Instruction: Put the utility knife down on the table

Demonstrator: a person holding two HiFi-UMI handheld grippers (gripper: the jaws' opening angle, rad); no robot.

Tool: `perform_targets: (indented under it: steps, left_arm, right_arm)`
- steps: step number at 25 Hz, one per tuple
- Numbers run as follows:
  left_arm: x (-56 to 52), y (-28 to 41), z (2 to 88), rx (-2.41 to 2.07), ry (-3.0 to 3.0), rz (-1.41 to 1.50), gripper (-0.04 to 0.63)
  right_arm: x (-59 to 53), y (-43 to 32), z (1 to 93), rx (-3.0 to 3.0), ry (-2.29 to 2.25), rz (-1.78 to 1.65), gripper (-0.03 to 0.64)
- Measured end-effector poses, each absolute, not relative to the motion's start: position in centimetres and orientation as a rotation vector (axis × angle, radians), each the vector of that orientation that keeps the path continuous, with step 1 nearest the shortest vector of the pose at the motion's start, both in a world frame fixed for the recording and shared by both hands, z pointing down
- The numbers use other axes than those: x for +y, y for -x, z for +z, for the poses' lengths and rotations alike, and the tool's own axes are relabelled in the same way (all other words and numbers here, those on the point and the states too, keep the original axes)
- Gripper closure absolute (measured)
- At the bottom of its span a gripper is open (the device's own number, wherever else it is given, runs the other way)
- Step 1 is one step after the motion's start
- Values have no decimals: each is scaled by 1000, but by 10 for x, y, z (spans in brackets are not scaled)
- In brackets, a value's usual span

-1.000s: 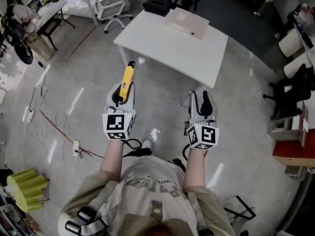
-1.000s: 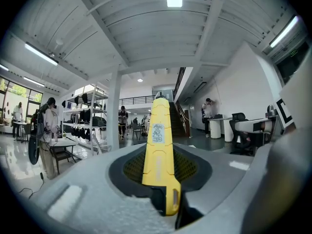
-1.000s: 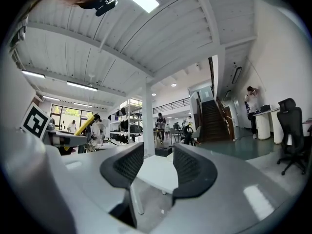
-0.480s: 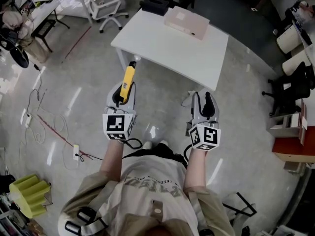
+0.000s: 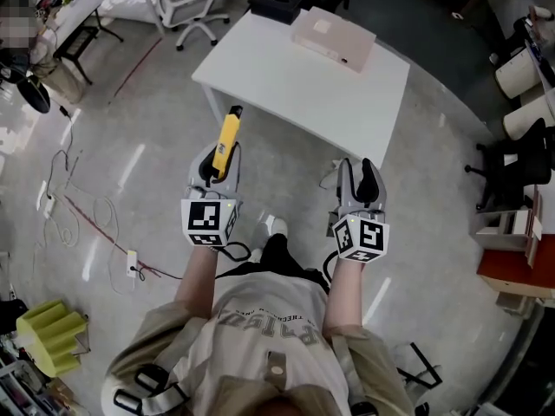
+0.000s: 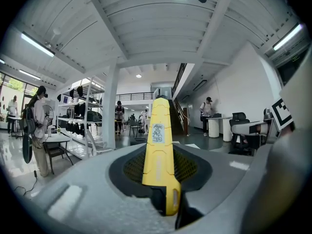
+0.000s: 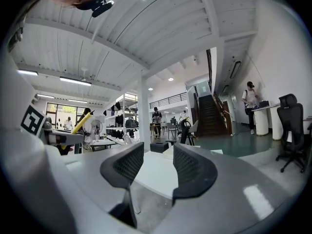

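A yellow utility knife (image 5: pixel 227 139) sticks forward out of my left gripper (image 5: pixel 216 164), which is shut on it. In the left gripper view the utility knife (image 6: pixel 158 145) stands upright between the dark pads, its black end near the camera. The knife's tip hangs over the floor, just short of the white table's (image 5: pixel 286 76) near edge. My right gripper (image 5: pixel 359 180) is open with nothing between its fingers. In the right gripper view the table's top (image 7: pixel 156 172) shows through the gap between the pads (image 7: pixel 127 165), and the knife (image 7: pixel 81 123) appears at the far left.
A flat beige box (image 5: pixel 331 38) lies at the table's far side, with a black object (image 5: pixel 276 3) behind it. Office chairs (image 5: pixel 189 10) stand at the back left. Cables (image 5: pixel 82 215) trail across the grey floor at the left. A dark chair (image 5: pixel 513 159) stands at the right.
Both grippers have come closer to the table, which now lies nearer in the head view. The knife stays held in the left gripper. The right jaws keep the same gap.
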State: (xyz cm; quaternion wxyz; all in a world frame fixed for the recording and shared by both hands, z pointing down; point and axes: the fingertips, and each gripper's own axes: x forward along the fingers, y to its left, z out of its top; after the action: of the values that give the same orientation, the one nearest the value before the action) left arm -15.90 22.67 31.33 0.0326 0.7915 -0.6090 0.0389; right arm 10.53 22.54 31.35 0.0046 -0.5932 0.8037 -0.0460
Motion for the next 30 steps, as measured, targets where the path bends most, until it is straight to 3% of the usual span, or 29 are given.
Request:
perform_targets:
  steps: [16,30]
  left_arm:
    - [136,145,297,-2038,-2349,105,491]
    - [98,133,328,-2014,-2300,191,491]
  right_arm:
    - [102,-144,304,2537,1740,-166,453]
    - [63,-147,341,2610,1703,-280,452]
